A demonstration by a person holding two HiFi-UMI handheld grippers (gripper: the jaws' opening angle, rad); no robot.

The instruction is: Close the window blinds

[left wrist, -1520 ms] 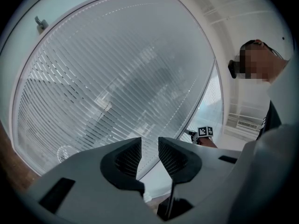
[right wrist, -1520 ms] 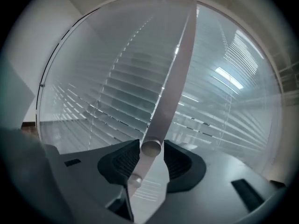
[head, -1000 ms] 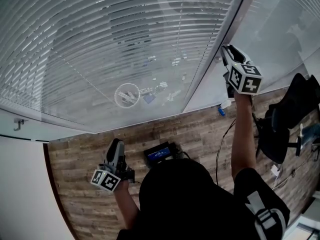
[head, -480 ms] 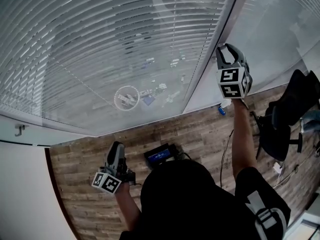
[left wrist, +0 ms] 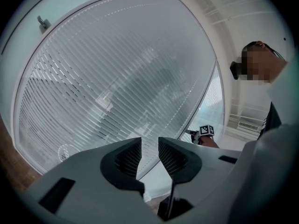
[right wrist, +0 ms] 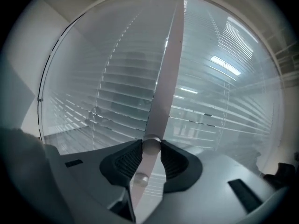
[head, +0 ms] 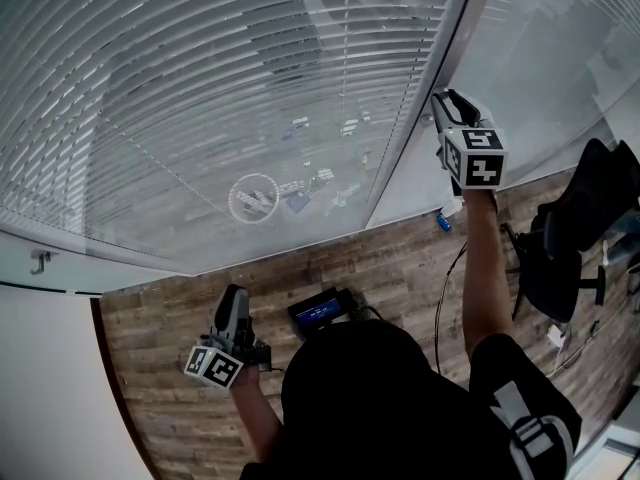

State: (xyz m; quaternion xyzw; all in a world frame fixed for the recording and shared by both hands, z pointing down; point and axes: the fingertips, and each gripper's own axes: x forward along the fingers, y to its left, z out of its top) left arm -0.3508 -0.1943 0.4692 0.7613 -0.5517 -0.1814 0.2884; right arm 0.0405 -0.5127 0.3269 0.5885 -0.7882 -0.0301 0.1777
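Window blinds (head: pixel 230 98) hang over the glass, slats not yet fully turned. In the head view the right claw (head: pixel 441 100) reaches up at their right edge. Its marker cube (head: pixel 482 158) has rolled since half a second ago, probably to twist the wand. The left claw (head: pixel 234 303) idles low, unmoved.

Left gripper view: the left claw is slightly spread and empty.

Right gripper view: the right claw pinches the clear wand (right wrist: pixel 151 146), its pads just tightened.

Smooth, faintly glossy pale slats on the blinds (head: pixel 200 88) ahead of left gripper (left wrist: pixel 149 148); matt grey plastic shell, ribbed matt black pads (left wrist: pixel 130 160). Translucent smooth plastic wand (right wrist: pixel 167 78). Matt wood-grain floor (head: pixel 400 263) beneath.
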